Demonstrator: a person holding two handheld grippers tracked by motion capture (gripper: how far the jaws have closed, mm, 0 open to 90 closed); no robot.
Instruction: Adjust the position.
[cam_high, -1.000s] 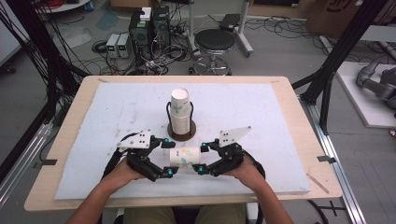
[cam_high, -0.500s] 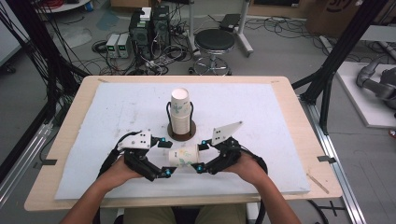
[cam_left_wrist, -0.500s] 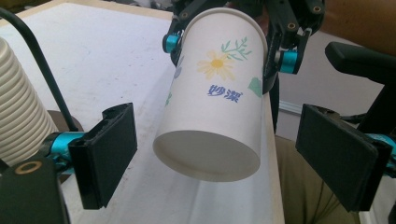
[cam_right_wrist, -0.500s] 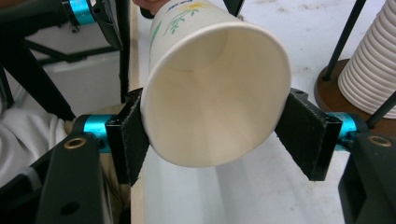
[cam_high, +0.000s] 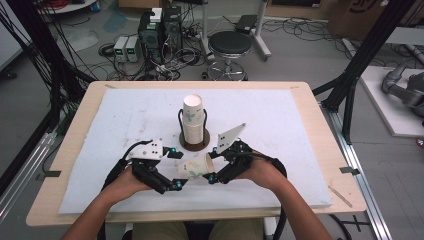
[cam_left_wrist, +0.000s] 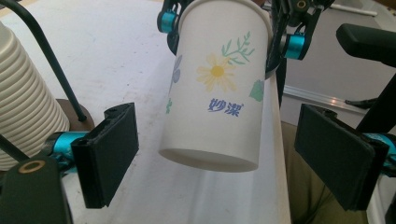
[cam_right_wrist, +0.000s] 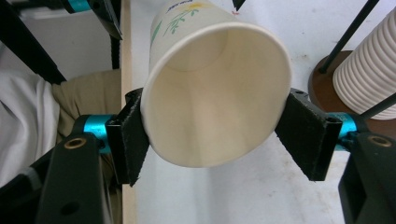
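Note:
A paper cup (cam_high: 195, 167) printed with flowers lies on its side in the air just above the white mat (cam_high: 280, 130), near the front edge. My right gripper (cam_high: 214, 165) is shut on it near the rim, and its pads (cam_right_wrist: 133, 135) press the wall on both sides of the cup (cam_right_wrist: 215, 93). My left gripper (cam_high: 178, 170) faces the cup's base (cam_left_wrist: 210, 161). Its jaws have just been closing a little, with the base between them, but both pads (cam_left_wrist: 109, 149) stand apart from the cup (cam_left_wrist: 217, 88).
A tall stack of paper cups (cam_high: 193, 117) stands in a black wire holder on a round brown base (cam_high: 194, 143), just behind the grippers at mid-table. The stack (cam_right_wrist: 369, 65) is close on the right in the right gripper view. Stool, cables and boxes lie beyond the table.
My right gripper has lifted the cup slightly and drawn it a little right. The left hand has kept its place.

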